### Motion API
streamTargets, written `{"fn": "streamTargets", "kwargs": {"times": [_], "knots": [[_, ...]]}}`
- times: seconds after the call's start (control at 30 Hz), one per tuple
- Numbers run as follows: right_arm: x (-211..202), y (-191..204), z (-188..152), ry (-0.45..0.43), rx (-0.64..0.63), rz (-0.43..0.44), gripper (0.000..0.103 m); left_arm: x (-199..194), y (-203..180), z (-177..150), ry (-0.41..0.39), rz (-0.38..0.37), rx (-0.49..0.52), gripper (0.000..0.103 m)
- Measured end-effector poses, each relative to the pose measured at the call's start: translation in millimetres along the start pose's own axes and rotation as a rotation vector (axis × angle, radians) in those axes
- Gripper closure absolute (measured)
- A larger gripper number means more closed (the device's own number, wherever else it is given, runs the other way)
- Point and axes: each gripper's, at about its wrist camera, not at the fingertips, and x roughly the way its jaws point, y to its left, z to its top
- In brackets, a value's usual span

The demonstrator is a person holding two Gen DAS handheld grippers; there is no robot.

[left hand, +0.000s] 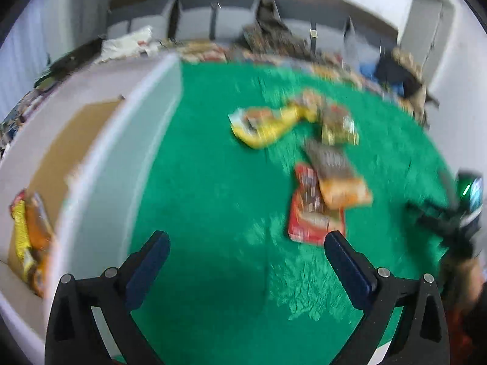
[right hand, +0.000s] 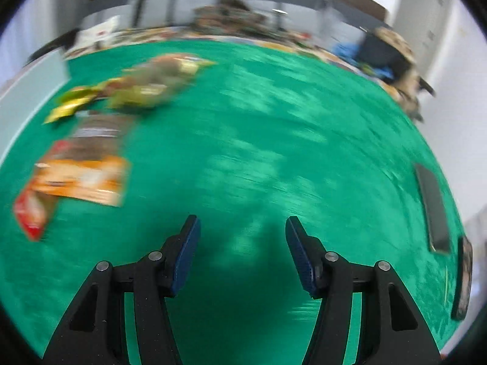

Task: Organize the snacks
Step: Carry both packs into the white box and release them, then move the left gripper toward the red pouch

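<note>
Green cloth (left hand: 213, 182) covers the table; loose snack packets (left hand: 316, 164) lie heaped mid-cloth, right of the white bin (left hand: 127, 158). Left gripper (left hand: 246, 243) and right gripper (right hand: 242, 228) gape, empty. Packets look light, crinkly, slippery: pinch a flat sealed edge.

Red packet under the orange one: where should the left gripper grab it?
Probably the red packet's bare near end, from above with the open left gripper. It lies flat on the green cloth, and the orange packet covers its far part. Blur hides finer detail.
</note>
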Motion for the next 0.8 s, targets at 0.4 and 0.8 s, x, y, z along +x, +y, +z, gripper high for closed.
{"fn": "streamTargets", "kwargs": {"times": [0.4,0.8], "knots": [[21,-45,2,-0.016,0.143,0.041,0.022,71,-16,-29,0.052,0.085,0.045,0.0],[22,-44,0,-0.016,0.143,0.041,0.022,72,-8,-33,-0.032,0.094,0.022,0.0]]}}
